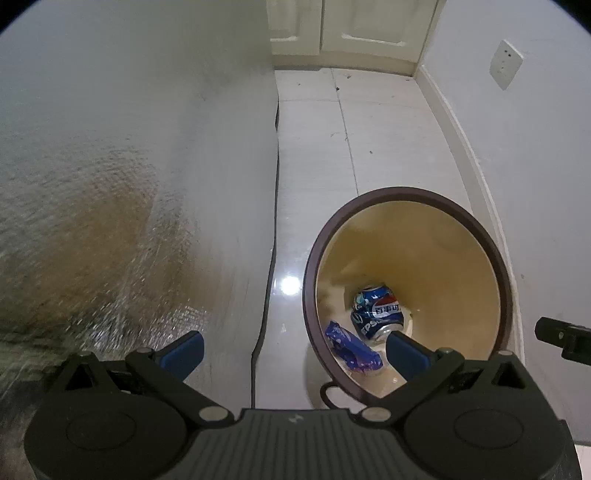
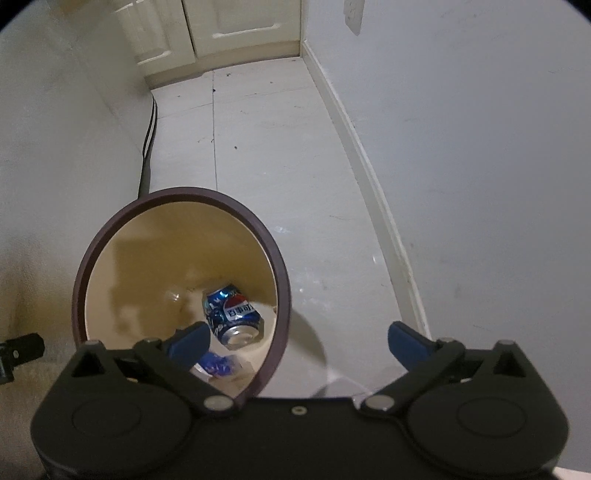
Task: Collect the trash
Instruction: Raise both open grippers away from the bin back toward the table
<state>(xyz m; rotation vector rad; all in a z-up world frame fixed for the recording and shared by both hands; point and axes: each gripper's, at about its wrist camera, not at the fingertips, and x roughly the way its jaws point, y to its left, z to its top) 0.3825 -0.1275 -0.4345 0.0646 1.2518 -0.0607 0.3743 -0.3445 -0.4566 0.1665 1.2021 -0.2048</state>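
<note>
- The left gripper point(image 1: 294, 350), black with blue finger pads, hangs above the near rim of the round bin with a dark brown rim and cream-yellow inner wall point(image 1: 461, 236). Its tongs stand wide apart with nothing between them, one pad over the bin's mouth and the other over the silvery textured surface point(image 1: 92, 221) beside the bin.
- The right gripper point(image 2: 297, 341), of the same make, also hangs over the bin's near rim, pointing steeply down. Its tongs are spread as far as they go and hold nothing; I judge this the pose of a hand that has nothing left to carry.
- Inside the bin, nearest its near wall, lies the crumpled blue snack wrapper point(image 1: 351, 350). It rests flat on the bin floor.
- Just beyond the wrapper, still on the bin floor, lies the dented blue Pepsi can point(image 1: 376, 314) on its side, silver top turned toward the near rim. A dropped can settles this way, so both pieces of trash look collected.
- The bin stands on the pale tiled floor point(image 2: 277, 147), close to the white wall with its baseboard, likely to keep the walkway free.
- A thin black cable point(image 1: 271, 258) runs along the floor past the bin, beside the silvery surface.
- Farthest from the bin, cream cabinet doors point(image 1: 351, 26) close off the floor strip.
</note>
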